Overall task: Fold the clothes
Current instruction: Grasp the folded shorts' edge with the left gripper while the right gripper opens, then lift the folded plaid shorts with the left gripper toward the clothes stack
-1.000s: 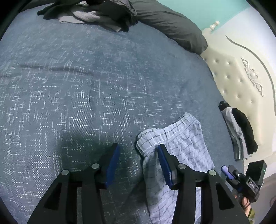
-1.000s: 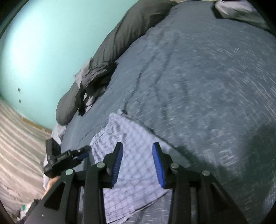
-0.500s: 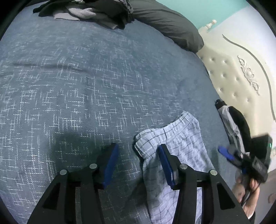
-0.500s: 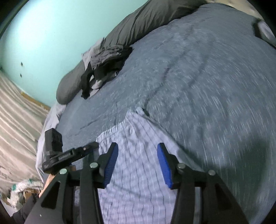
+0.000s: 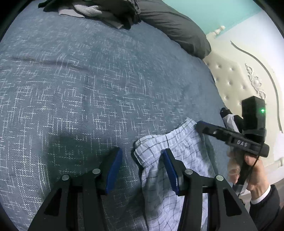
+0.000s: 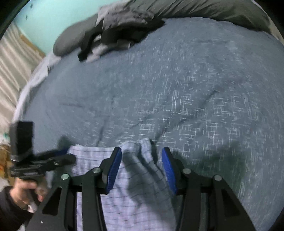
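The pale-blue checked cotton shorts [image 5: 177, 160] are lying at the blue woven bedspread's [image 5: 88, 88] five o'clock edge. The left gripper [image 5: 142, 168] and right gripper [image 6: 142, 168] are hovering half-spread over the waistband, seemingly lining up for a fold.

I see open bedspread [image 5: 99, 85] ahead. A heap of dark clothes [image 5: 106, 10] and a pillow [image 5: 174, 26] block the far edge.

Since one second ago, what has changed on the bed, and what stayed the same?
The right gripper swung across to the far edge of the checked shorts, its view turning from the side of the bed to face the waistband. Its jaws stand open over the cloth, gripping nothing. The left gripper stayed open at the near waistband corner. The shorts and the dark clothes pile did not move.
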`<state>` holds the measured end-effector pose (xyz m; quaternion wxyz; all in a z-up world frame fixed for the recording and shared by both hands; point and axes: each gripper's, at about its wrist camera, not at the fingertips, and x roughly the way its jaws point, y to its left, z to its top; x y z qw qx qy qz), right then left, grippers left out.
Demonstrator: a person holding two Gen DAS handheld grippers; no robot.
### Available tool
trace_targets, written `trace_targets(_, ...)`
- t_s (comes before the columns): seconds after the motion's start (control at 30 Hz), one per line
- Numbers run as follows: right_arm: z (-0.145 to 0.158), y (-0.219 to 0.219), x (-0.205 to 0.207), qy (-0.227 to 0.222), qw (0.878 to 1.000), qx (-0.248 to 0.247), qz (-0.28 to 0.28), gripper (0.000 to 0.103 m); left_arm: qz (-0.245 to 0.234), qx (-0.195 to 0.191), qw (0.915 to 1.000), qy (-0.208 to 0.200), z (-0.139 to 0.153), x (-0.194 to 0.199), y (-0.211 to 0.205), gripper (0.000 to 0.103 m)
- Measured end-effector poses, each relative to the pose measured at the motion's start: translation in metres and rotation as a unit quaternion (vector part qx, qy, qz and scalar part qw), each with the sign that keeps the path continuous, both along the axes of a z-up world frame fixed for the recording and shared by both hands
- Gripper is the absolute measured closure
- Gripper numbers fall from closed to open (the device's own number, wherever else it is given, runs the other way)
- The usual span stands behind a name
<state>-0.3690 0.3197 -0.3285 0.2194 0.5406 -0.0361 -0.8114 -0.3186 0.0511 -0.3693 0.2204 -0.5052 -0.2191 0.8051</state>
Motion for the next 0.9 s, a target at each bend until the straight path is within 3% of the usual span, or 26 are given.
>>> trace_targets(0.17, -0.013, -0.008, 0.000, 0.008, 0.999, 0.018, 0.034, 0.058, 0.003, -0.018, 0.9998, 0.013, 0.002, 0.004, 0.008, 0.070)
trace_targets(0.27, -0.017, -0.008, 0.002, 0.016, 0.999, 0.014, 0.045, 0.075, 0.000, -0.028, 0.9995, 0.016, 0.003, 0.004, 0.014, 0.073)
trace_targets(0.43, -0.018, -0.013, 0.003, 0.030, 0.997, 0.015, 0.063, 0.090, -0.007, -0.039, 0.9990, 0.021, 0.008, 0.001, 0.015, 0.077)
trace_targets(0.7, 0.019, -0.002, 0.016, 0.077, 0.995, -0.027, 0.064, 0.094, -0.006, -0.035, 0.9984, 0.045, 0.041, 0.011, 0.018, 0.079)
trace_targets(0.9, 0.065, 0.016, 0.039, 0.129, 0.987, -0.062, 0.069, 0.094, -0.002, -0.031, 0.9965, 0.078, 0.087, 0.025, 0.029, 0.080)
